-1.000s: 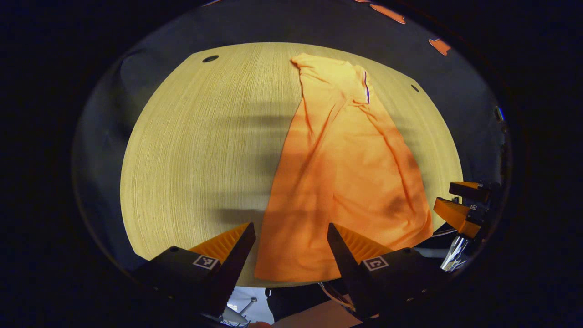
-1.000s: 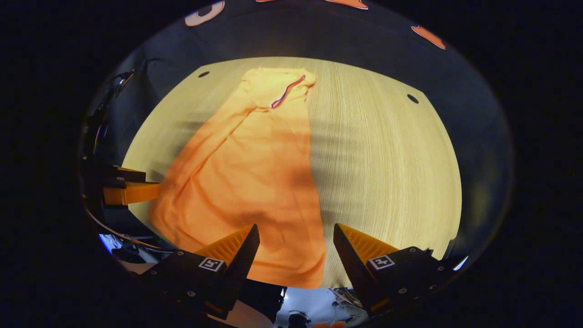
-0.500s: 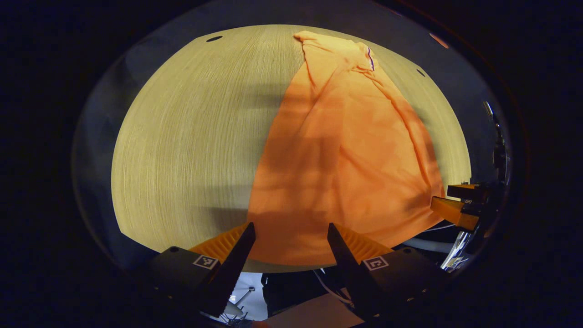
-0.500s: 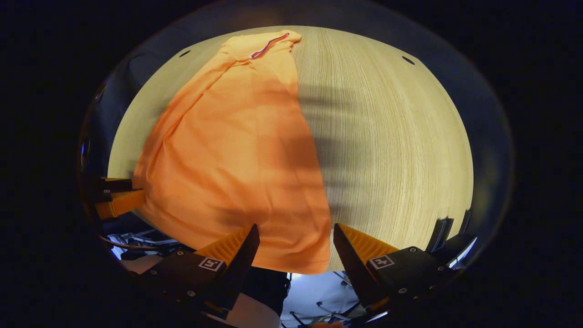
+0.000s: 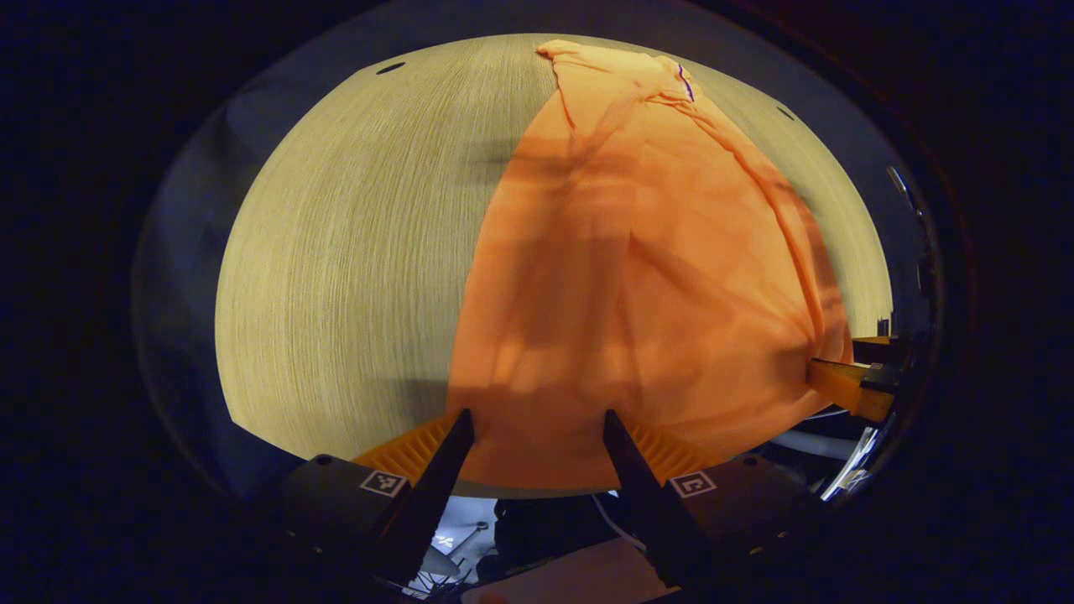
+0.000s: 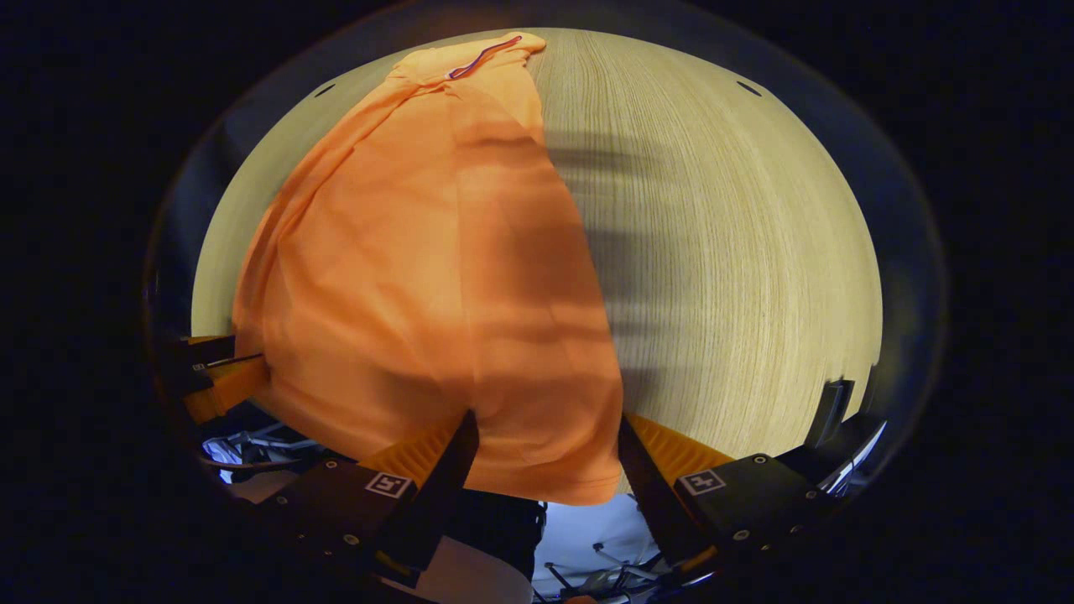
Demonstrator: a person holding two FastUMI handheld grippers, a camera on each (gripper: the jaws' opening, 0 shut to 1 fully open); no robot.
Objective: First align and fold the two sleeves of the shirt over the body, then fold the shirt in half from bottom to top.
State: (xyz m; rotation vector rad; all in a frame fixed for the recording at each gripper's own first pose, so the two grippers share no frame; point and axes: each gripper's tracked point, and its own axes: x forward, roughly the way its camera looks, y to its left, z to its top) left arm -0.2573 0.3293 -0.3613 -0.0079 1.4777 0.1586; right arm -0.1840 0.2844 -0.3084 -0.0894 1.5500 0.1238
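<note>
An orange shirt (image 5: 638, 277) lies lengthwise on the light wooden table (image 5: 352, 252), collar at the far end and hem at the near edge, sleeves folded in over the body. My left gripper (image 5: 537, 428) is open, its fingers straddling the hem's left corner at the table's near edge. In the right gripper view the same shirt (image 6: 419, 277) runs from the far collar to the near hem, and my right gripper (image 6: 544, 432) is open, its fingers straddling the hem's right corner. The right gripper (image 5: 852, 373) shows at the left gripper view's right edge; the left gripper (image 6: 218, 377) shows at the right gripper view's left edge.
The bare table (image 6: 738, 268) stretches to the right of the shirt. Small dark holes (image 5: 390, 68) mark the tabletop's far corners. Below the table's near edge lie the floor and some metal stand legs (image 6: 604, 558).
Both grippers have moved forward and lower toward the shirt's hem, so the shirt looms larger. Their fingers now straddle the hem corners. The shirt itself has not moved.
</note>
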